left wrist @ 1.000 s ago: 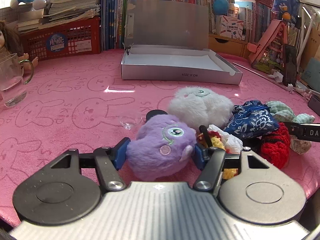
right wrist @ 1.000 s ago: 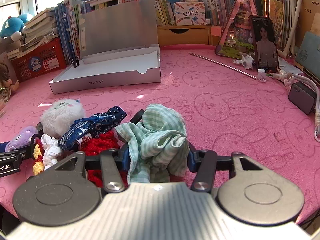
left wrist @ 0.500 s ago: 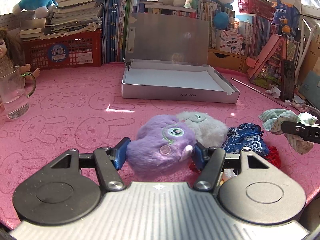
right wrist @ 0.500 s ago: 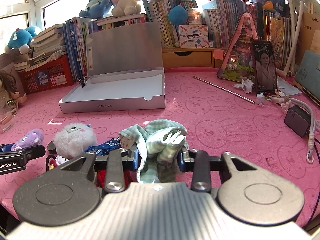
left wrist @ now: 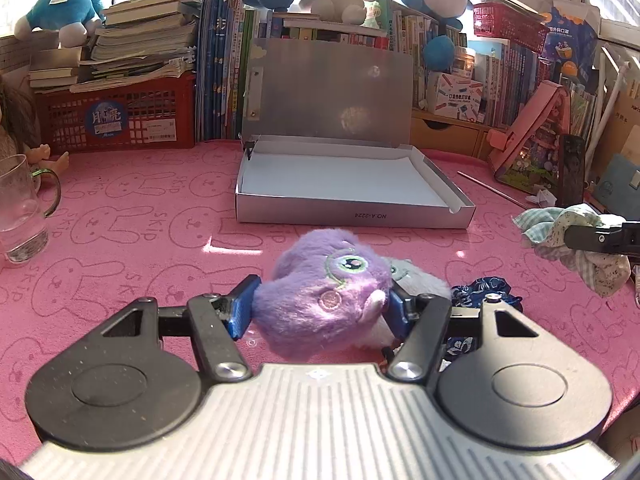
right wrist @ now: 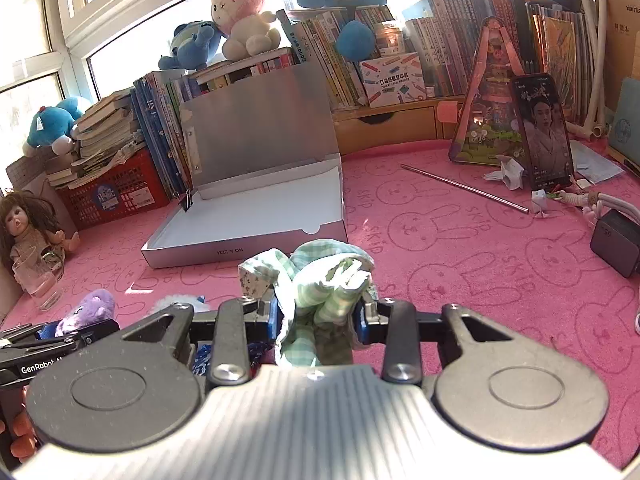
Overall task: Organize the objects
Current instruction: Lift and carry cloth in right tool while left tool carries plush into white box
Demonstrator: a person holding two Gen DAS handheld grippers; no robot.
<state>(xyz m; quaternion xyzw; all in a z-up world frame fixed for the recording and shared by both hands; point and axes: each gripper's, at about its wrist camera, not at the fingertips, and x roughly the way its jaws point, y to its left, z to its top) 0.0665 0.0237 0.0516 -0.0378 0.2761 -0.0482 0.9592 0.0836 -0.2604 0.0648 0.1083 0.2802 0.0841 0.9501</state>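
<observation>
My left gripper is shut on a purple plush toy and holds it above the pink mat. Behind and below it lie a white plush toy and a blue floral pouch. My right gripper is shut on a green checked cloth pouch, lifted off the mat; the same pouch shows at the right of the left wrist view. An open silver box with a white inside stands ahead, lid up. The purple toy also appears at lower left of the right wrist view.
A glass mug stands at the left edge, a doll near it. A red basket, books and plush toys line the back. A metal rod, a phone and a black charger lie to the right.
Both grippers have risen off the mat with their loads. The right jaws have closed tighter on the green pouch. The pile of toys now lies lower in both views.
</observation>
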